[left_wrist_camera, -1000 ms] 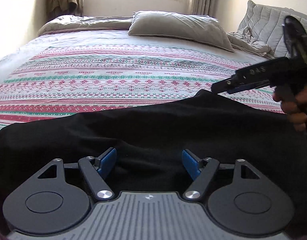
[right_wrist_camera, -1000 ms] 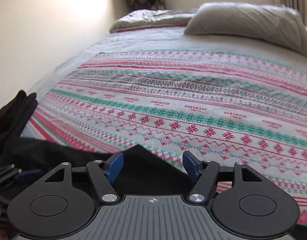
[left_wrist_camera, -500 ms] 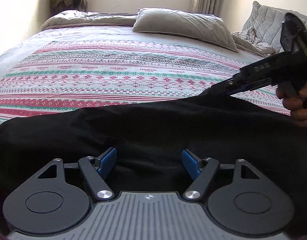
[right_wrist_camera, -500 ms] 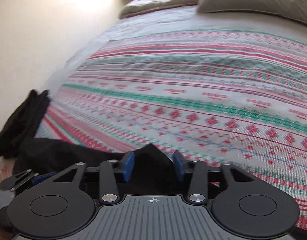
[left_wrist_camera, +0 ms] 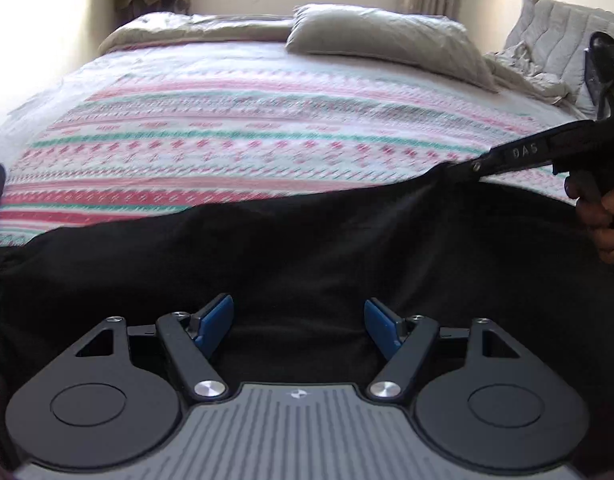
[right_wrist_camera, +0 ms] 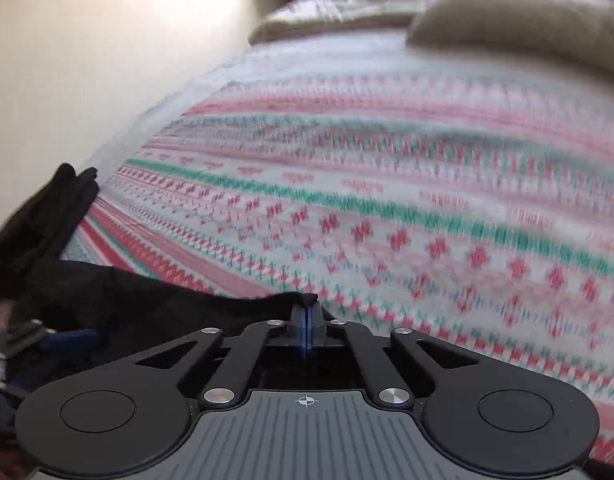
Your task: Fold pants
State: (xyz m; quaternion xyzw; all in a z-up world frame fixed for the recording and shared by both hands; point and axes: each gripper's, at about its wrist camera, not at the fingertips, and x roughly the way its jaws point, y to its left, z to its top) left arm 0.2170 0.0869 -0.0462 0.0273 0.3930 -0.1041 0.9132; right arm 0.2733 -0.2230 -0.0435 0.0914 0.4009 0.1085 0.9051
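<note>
Since a second before, the right gripper had been closing, and its blue pads had come together on a corner of the pants, which had lain loose between wide jaws in the earlier view. The bed filled both views, its striped cover running toward a pillow at 12 o'clock. The pants, black, lay across the near edge of the bed, long axis running from 9 to 3 o'clock in the left view. There the right gripper pinched the far edge at 2 o'clock, a hand behind it. The left gripper stood wide, holding nothing, with cloth directly ahead of and beneath its pads, toward 12 o'clock. The right hand thus already had its corner; the left was the one nearer the free stretch toward 9 o'clock, and the next move likely called for it to close on the edge there.
</note>
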